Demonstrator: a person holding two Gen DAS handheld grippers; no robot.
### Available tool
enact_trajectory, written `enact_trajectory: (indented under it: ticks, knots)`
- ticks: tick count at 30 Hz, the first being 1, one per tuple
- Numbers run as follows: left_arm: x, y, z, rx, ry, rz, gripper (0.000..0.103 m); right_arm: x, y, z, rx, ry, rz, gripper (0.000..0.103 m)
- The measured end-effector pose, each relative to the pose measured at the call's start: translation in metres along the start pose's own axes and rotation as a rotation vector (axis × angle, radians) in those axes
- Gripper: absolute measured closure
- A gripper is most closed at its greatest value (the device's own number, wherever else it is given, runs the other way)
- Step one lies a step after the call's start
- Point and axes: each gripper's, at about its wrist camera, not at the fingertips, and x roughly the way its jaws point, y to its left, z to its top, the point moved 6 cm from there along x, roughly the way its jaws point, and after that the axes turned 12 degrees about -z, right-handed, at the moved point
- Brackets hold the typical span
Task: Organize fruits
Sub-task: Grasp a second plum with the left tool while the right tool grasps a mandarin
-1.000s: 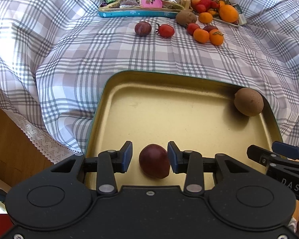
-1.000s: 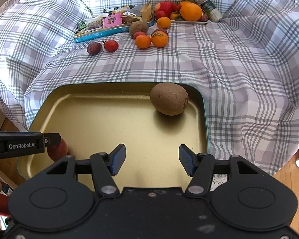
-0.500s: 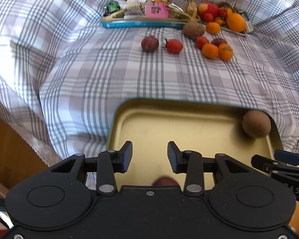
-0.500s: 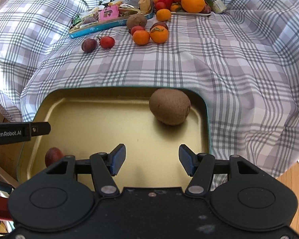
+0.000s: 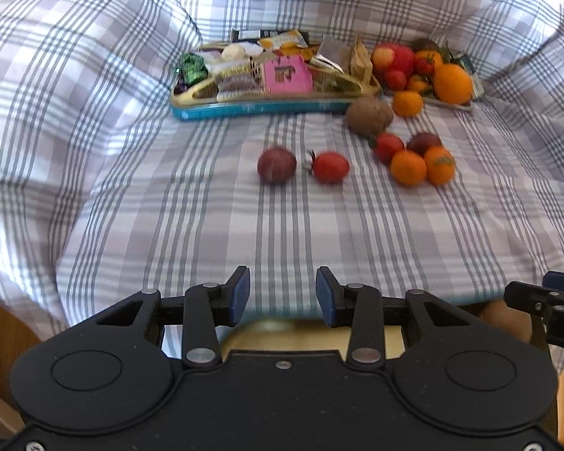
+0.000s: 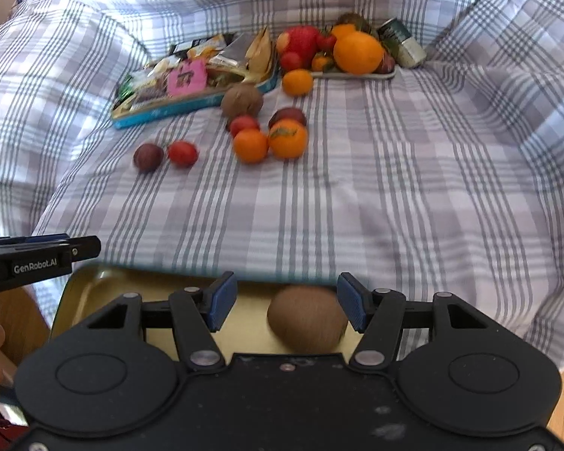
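Both sets of fingers are released, holding nothing. Nearest, a kiwi [image 6: 306,319] lies in the gold tray [image 6: 94,285], at 6 o'clock. Farther, at 12 o'clock on the bed, the plum [image 5: 276,164] looks light, smooth, bruisable: grip its widest middle gently.

Both grippers tilt steeply downward, side by side: the left gripper [image 5: 282,295] and right gripper [image 6: 286,306] each have jaws parted, gripping nothing.
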Motion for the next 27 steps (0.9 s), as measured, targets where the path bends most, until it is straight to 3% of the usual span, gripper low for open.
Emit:
enact_trajectory:
  ticks: [10,27]
  knots:
    - [0.034,0.018,0.036,0.034,-0.021,0.018,0.056,0.042,0.0,0.05,0.009,-0.014,-0.043,0.041]
    - [0.079,0.018,0.065,0.108,-0.042,0.009,0.056,0.093,0.011,0.091,0.02,-0.002,-0.061,0.041]
